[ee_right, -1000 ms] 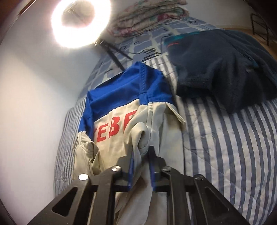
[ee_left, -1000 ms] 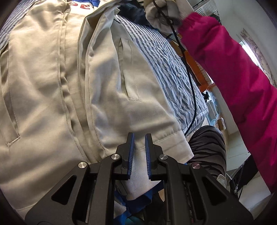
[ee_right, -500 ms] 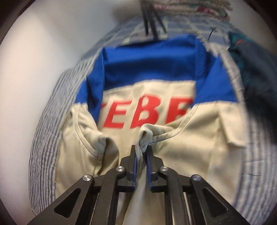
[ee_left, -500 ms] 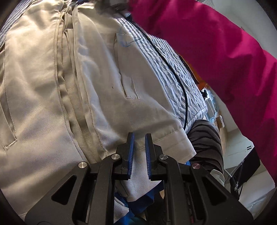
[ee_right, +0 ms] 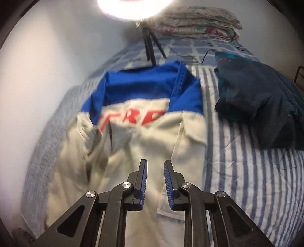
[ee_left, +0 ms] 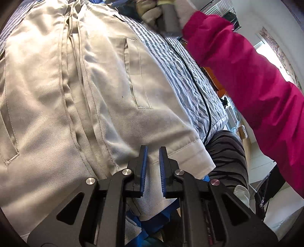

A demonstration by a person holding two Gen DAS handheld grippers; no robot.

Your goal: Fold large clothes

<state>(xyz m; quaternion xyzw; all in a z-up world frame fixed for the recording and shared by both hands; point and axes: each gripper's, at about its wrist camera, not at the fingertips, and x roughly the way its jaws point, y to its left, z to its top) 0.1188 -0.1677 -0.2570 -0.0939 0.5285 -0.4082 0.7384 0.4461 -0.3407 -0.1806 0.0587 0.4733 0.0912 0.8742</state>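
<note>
On the striped bed, the jacket lay only partly folded; the left gripper pinched its hem narrowly; the right gripper, just opening, held nothing.

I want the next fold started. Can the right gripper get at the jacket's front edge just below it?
Probably yes: the right gripper, jaws having just been opening with nothing between them, hangs right over the jacket; nothing lies between.

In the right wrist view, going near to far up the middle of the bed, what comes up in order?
Right hand-held gripper → beige body of the jacket → its red lettering → its blue yoke → tripod legs → ring light.
</note>
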